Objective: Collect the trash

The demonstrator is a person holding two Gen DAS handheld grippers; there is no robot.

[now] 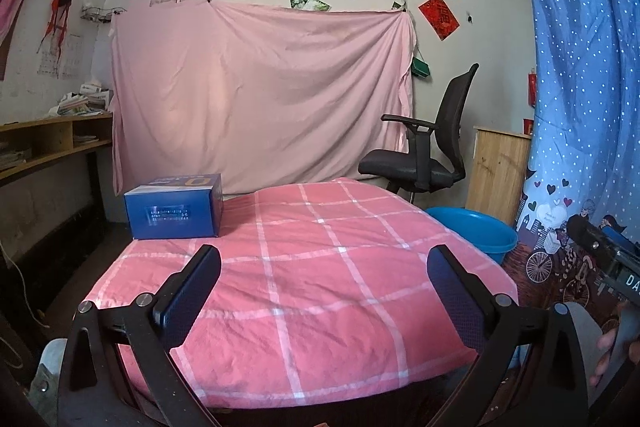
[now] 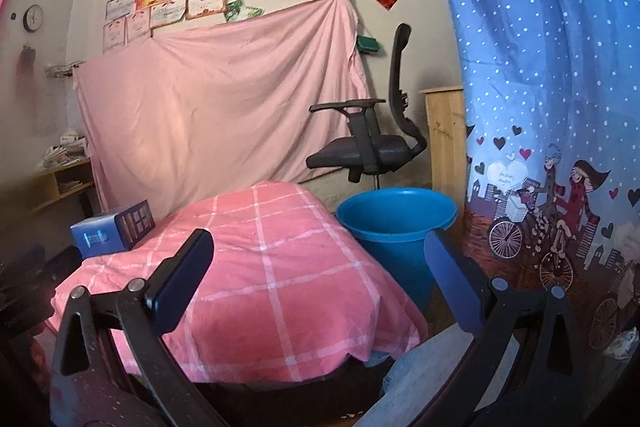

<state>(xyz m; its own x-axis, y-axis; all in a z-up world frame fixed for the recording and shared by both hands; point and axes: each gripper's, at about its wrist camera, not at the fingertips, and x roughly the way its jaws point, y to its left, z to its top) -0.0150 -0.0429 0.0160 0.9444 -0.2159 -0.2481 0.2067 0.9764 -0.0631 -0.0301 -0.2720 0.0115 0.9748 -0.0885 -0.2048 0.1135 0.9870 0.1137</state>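
A blue cardboard box (image 1: 174, 207) stands on the far left corner of a table covered with a pink checked cloth (image 1: 320, 267). It also shows in the right wrist view (image 2: 112, 227) at the table's left. A blue plastic bin (image 2: 394, 227) stands on the floor right of the table; its rim shows in the left wrist view (image 1: 476, 231). My left gripper (image 1: 324, 275) is open and empty above the near part of the cloth. My right gripper (image 2: 320, 263) is open and empty, near the table's front right, left of the bin.
A black office chair (image 1: 424, 151) stands behind the table, a wooden cabinet (image 1: 498, 171) beside it. A blue dotted curtain (image 2: 540, 87) hangs at the right. A pink sheet (image 1: 260, 95) covers the back wall. Wooden shelves (image 1: 52, 143) with papers stand at the left.
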